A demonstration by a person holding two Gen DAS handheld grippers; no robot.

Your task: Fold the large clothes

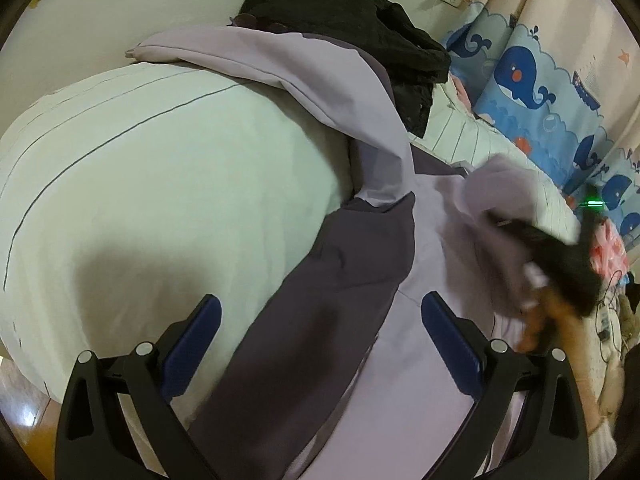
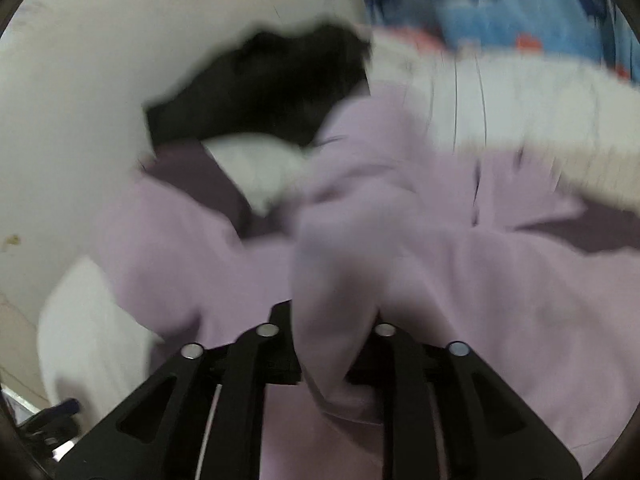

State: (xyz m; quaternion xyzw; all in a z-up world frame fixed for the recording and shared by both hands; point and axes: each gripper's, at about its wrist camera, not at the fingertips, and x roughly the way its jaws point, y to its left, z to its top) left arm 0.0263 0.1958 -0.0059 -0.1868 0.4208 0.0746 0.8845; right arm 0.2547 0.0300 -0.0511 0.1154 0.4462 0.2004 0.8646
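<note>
Lilac-and-plum cloth, the garment (image 1: 352,280) sprawls across the pale green bed (image 1: 160,180), a black pile (image 1: 360,28) at one o'clock. It looks light, limp and slithery; a hem or seam edge should hold best. The left gripper (image 1: 320,328) gapes empty above it. A lilac fold (image 2: 332,280) sits between the right gripper (image 2: 332,320) jaws; whether they pinch it is too blurred to tell.

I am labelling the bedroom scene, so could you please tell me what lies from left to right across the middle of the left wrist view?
Pale green bedding → two-tone purple garment → the right gripper, blurred, over the garment's far edge → whale-print curtain.
</note>
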